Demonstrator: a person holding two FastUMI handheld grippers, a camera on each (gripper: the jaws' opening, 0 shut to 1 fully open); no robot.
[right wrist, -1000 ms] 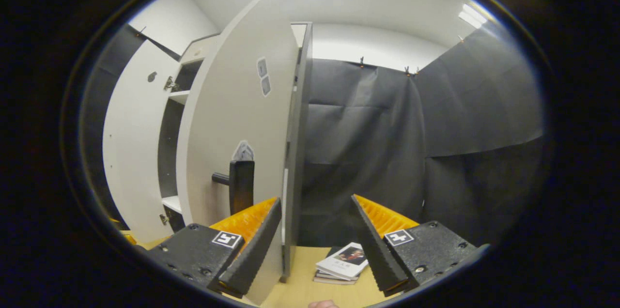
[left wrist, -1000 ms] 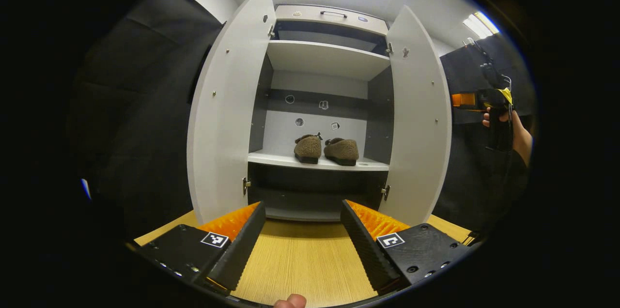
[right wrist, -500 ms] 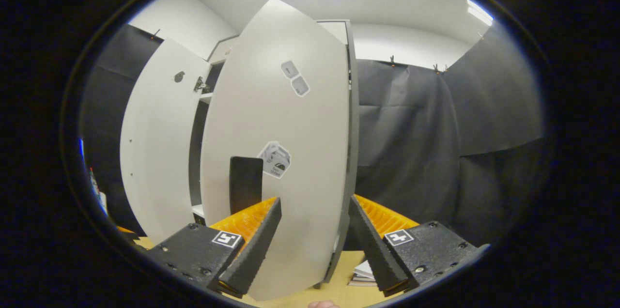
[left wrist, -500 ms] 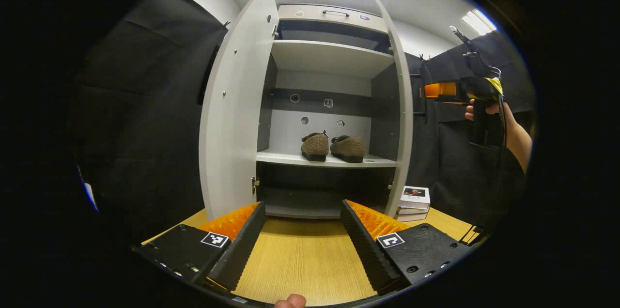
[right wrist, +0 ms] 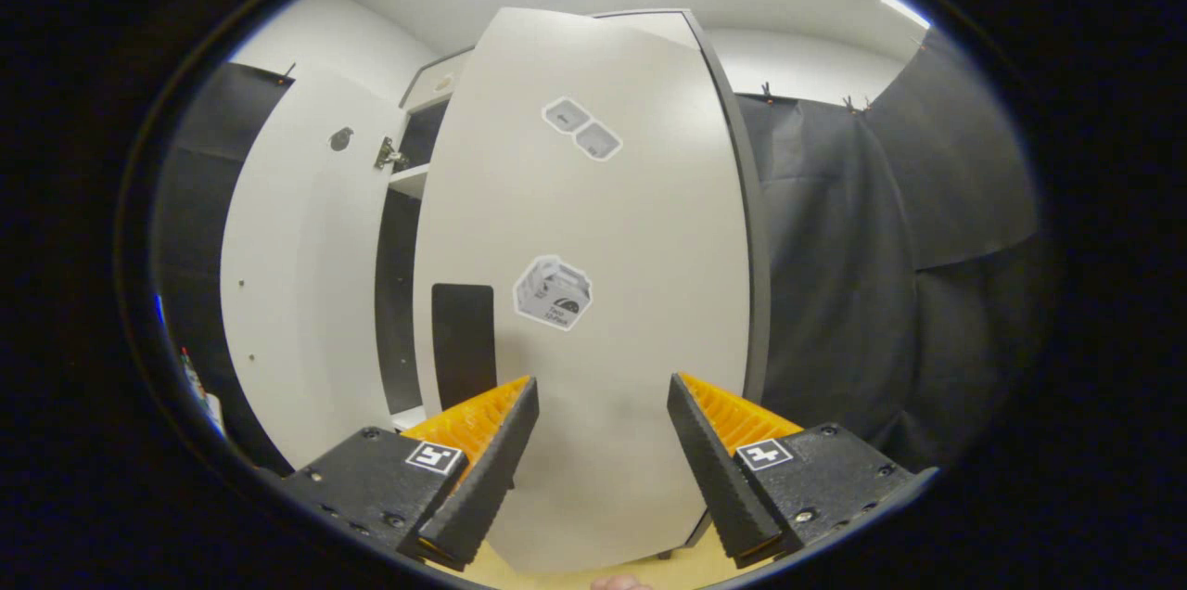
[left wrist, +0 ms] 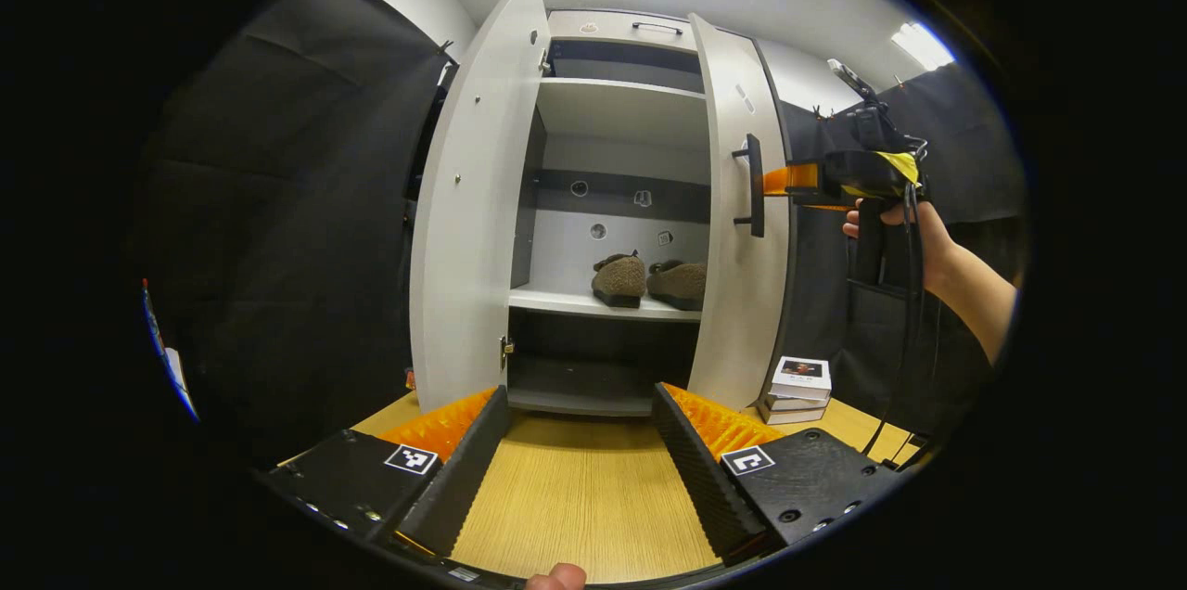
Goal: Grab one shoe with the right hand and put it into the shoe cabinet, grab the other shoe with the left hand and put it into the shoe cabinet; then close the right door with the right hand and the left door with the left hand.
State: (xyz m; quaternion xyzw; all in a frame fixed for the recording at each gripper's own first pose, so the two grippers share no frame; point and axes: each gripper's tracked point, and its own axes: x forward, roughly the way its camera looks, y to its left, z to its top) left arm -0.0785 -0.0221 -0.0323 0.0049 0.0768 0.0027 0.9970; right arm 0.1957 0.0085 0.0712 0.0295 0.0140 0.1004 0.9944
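While the left gripper (left wrist: 580, 455) hangs low over the wooden tabletop (left wrist: 580, 506), its fingers are spread wide with nothing between them. Past its tips stands the shoe cabinet (left wrist: 617, 108). The left door (left wrist: 468, 200) is swung fully open. Two brown shoes (left wrist: 649, 279) sit side by side on the middle shelf (left wrist: 593, 302), toes inward, the right one partly hidden by the right door (left wrist: 737, 228). That door is roughly half shut, its outer face angled toward the camera, its black handle (left wrist: 754, 185) on the near edge. A stack of books (left wrist: 793, 378) lies on the table just right of the cabinet base.

In the left gripper view the right gripper (left wrist: 788, 180) is held up by a hand (left wrist: 895, 224) at handle height, tips close to the door face beside the handle; contact: cannot tell.

In the right gripper view its fingers (right wrist: 491, 442) are spread apart, gripping nothing. The door's outer face sits close in front, with stickers (right wrist: 554, 293) on it and the handle left of centre. Beyond the door's left edge, the left door's inner face and a strip of the cabinet interior are visible.
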